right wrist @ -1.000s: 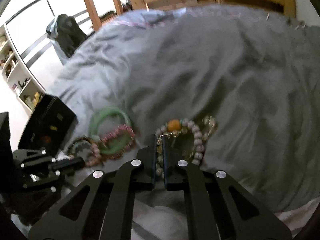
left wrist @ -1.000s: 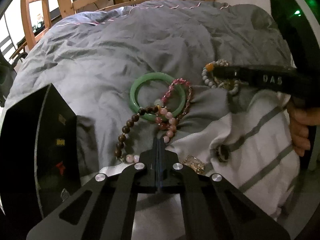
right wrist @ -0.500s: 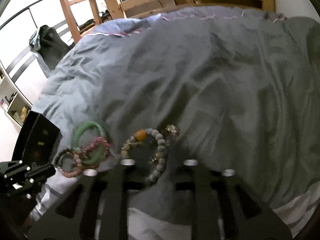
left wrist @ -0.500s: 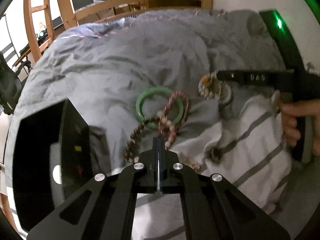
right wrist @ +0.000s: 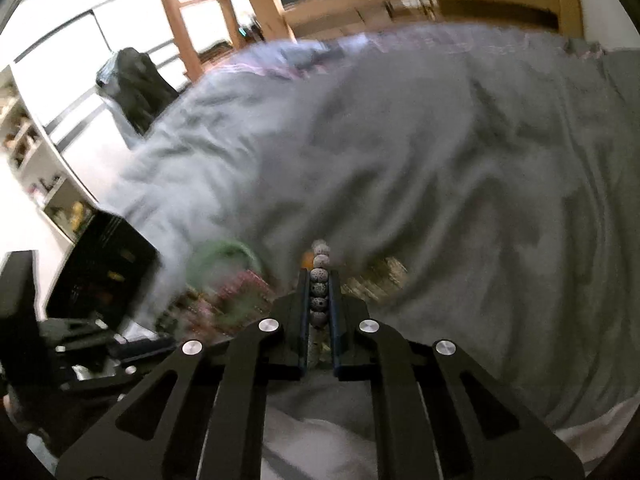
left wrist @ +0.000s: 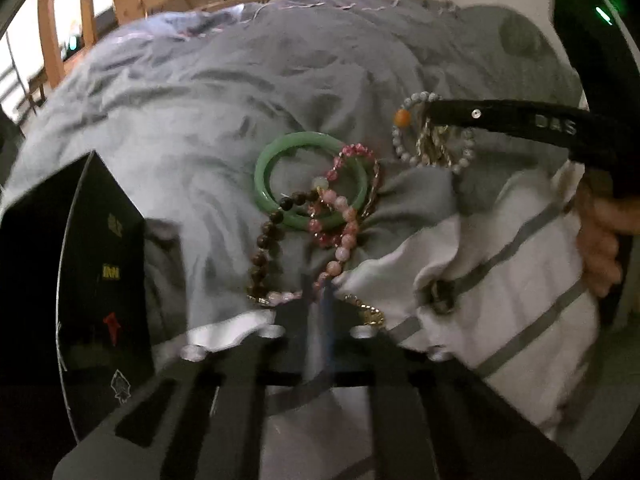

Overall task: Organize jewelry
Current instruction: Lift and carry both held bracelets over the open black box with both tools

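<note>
A green bangle (left wrist: 272, 160) lies on the grey duvet (left wrist: 192, 120), tangled with a red bead bracelet (left wrist: 352, 152), a brown bead bracelet (left wrist: 264, 248) and a pink bead bracelet (left wrist: 346, 236). My left gripper (left wrist: 318, 296) is shut, and the pink bracelet's near end reaches its tips. I cannot tell whether that bracelet is pinched. To the right, my right gripper (left wrist: 434, 114) (right wrist: 319, 276) is closing on a grey bead bracelet (left wrist: 400, 148) (right wrist: 320, 288) with one orange bead. The grey beads fill the gap between its pads.
A black box (left wrist: 100, 260) (right wrist: 104, 268) stands on the bed at the left. A white striped cloth (left wrist: 500, 280) lies at the front right with a gold chain (left wrist: 368, 312) and a small dark ornament (left wrist: 440, 296). A hand (left wrist: 600, 248) holds the right gripper. A wooden bed frame (right wrist: 420, 4) stands behind.
The right gripper opened above the grey bead bracelet, then came down and closed with a row of its beads between the pads. The left gripper stayed shut at the pink bracelet.
</note>
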The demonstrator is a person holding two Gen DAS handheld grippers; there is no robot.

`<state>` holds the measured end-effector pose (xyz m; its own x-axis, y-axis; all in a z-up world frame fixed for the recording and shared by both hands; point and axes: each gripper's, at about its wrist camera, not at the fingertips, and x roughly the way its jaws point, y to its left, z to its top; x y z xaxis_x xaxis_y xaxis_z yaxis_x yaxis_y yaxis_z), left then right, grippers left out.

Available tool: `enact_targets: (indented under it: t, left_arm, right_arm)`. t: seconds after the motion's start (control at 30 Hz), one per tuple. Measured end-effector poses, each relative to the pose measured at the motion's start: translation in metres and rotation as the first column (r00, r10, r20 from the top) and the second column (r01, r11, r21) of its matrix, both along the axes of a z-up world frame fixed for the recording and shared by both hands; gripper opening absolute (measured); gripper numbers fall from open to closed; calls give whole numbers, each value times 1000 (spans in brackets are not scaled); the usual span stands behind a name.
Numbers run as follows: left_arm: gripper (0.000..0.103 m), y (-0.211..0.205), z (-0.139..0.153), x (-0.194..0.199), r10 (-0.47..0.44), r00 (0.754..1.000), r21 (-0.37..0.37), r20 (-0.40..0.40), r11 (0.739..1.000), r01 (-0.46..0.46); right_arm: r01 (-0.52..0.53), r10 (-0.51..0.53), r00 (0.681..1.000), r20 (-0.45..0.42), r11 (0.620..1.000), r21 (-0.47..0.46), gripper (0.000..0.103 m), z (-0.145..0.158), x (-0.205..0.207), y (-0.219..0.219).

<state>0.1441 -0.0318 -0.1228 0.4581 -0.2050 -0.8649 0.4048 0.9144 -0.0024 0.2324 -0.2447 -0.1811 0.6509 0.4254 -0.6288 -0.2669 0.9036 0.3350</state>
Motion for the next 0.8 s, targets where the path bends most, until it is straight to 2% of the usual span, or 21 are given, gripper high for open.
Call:
enact_targets:
  t: [0.2,0.37,0.73,0.8]
  left_arm:
    - [1,-4,10,-4,-25,1000,-22,15,999,25]
    - [0,0,24,-8,-17,999,-65,36,998,20]
    - [0,11,58,-14,7,994,-126,111,992,7]
    - [0,10,59,-14,18,992,-115,124,993,-4]
  right_arm:
    - [5,-19,993,115,993,118,9,26,-11,-12]
    - [0,-27,985,170,987,159,9,40,-16,-14]
    - [-11,-26,980,195,982,188,9,45,-23,-18]
    - [-14,-23,981,195,983,185,9,45,-23,-16]
